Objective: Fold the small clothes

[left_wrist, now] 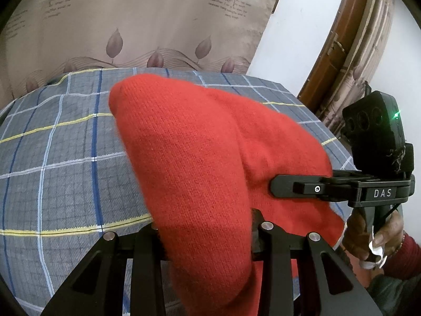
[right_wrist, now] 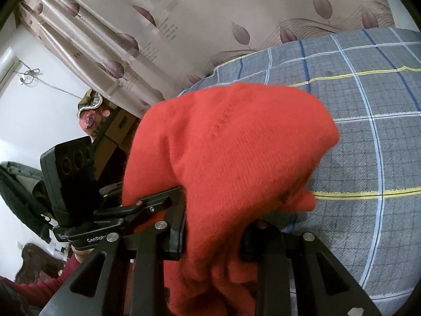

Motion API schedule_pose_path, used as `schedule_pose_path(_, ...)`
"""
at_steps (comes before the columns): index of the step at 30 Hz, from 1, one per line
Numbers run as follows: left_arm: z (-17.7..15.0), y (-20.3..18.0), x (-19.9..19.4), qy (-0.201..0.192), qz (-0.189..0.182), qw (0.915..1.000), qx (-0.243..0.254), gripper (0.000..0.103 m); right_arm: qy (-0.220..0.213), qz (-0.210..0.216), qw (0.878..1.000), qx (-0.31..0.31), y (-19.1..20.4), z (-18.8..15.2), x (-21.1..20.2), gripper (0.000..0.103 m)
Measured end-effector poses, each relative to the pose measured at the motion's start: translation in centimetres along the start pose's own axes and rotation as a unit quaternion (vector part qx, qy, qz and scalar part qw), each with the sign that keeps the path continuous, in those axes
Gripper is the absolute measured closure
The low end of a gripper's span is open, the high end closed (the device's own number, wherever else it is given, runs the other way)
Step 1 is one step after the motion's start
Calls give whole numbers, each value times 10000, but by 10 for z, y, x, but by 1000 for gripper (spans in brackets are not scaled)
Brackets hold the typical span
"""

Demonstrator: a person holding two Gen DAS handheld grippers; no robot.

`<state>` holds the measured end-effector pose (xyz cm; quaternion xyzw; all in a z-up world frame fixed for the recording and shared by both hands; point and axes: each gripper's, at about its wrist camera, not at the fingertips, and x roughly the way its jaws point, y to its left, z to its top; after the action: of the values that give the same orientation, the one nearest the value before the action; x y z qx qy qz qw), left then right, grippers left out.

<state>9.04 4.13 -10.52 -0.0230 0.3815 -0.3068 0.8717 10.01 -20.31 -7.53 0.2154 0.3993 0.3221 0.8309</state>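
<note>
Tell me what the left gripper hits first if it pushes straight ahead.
Probably the red knit garment itself: it drapes forward from the left gripper, filling its line. Beyond lies the plaid bedsheet; depth is unclear.

Both grippers are matte black with silver round screws; the right gripper (left_wrist: 286,187) carries white "DAS" letters (a green light at 2 o'clock), above a dark red sleeve (left_wrist: 405,258).

I'm looking over a bed covered in a grey plaid sheet (left_wrist: 52,142) with blue, white and yellow lines. Behind it hangs a beige curtain (left_wrist: 147,21) printed with leaves and lettering. A white wall (left_wrist: 294,42) and a brown wooden door frame (left_wrist: 339,44) stand beside it.
</note>
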Motion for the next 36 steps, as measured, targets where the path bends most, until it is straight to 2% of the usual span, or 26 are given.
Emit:
schedule_pose_path(13, -11, 7, 26, 10, 102, 9999, 71, 67, 104, -112, 9999, 75, -25, -6, 18, 76)
schedule_pose_path(20, -20, 15, 44, -26, 275, 9996, 106, 62, 226, -385, 9988, -185, -38, -8, 32, 76)
schedule_pose_path(24, -26, 19, 49, -105, 402, 9991, 63, 53, 294, -525, 9974, -407, -43, -10, 37, 73)
schedule_pose_path(27, -30, 21, 50, -209, 496, 9986, 2, 45, 314, -589, 9969, -421, -49, -12, 38, 67)
schedule_pose_path(29, -33, 22, 51, -292, 602, 9978, 1, 40, 289, -728, 9955, -534, -50, -14, 38, 59)
schedule_pose_path(30, -34, 21, 51, -321, 655, 9973, 6, 38, 279, -736, 9954, -547, -50, -14, 38, 59)
schedule_pose_path(36, -37, 17, 48, -491, 974, 9939, 151, 32, 170, -1059, 9903, -884, -40, -17, 36, 53)
